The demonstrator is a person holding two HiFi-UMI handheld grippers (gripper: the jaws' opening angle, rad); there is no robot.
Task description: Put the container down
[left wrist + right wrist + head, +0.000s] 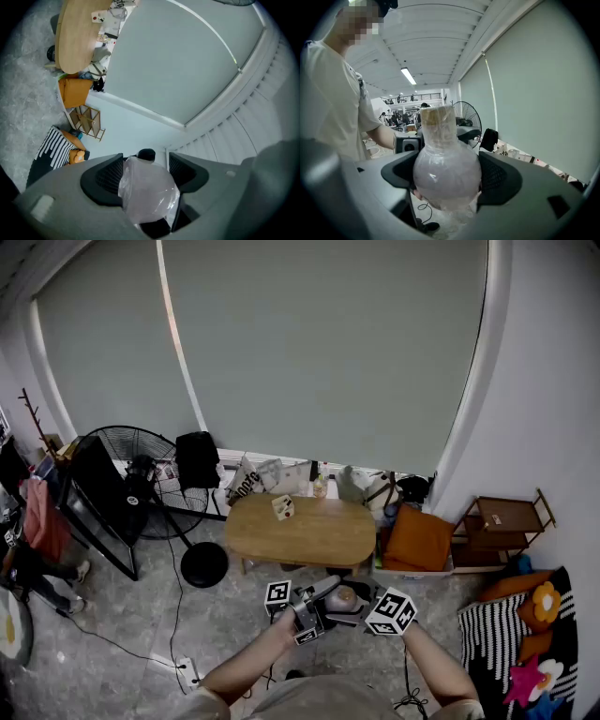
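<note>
The thing: a container with a round belly and a thin neck, like a flask, wrapped all over in clear plastic film.
Where it is: up in the air in front of me, between my two tools, above the grey stone floor. It is well apart from the oval wooden table.
Right gripper: its jaws are very wide and the fat belly fills the gap. Both pads press on it, so it holds the container.
Left gripper: its jaws are wide too. The wrapped end of the container sits between them and seems to touch both pads, so I think it holds that end.
From above: the left gripper and the right gripper meet at the container.
Heavy or light: I think it is light. I cannot tell if anything is inside.
Hard or soft: the body looks stiff, maybe glass, so it may break if it drops.
Slippery: yes, I think so. The film is shiny and loose, and a round belly can roll out of the pads.
Where to hold: on the widest part of the belly, with the pads flat on both sides. The neck is a good second hold.
How to put it down: slowly, bottom first, and let go only when it stands.
</note>
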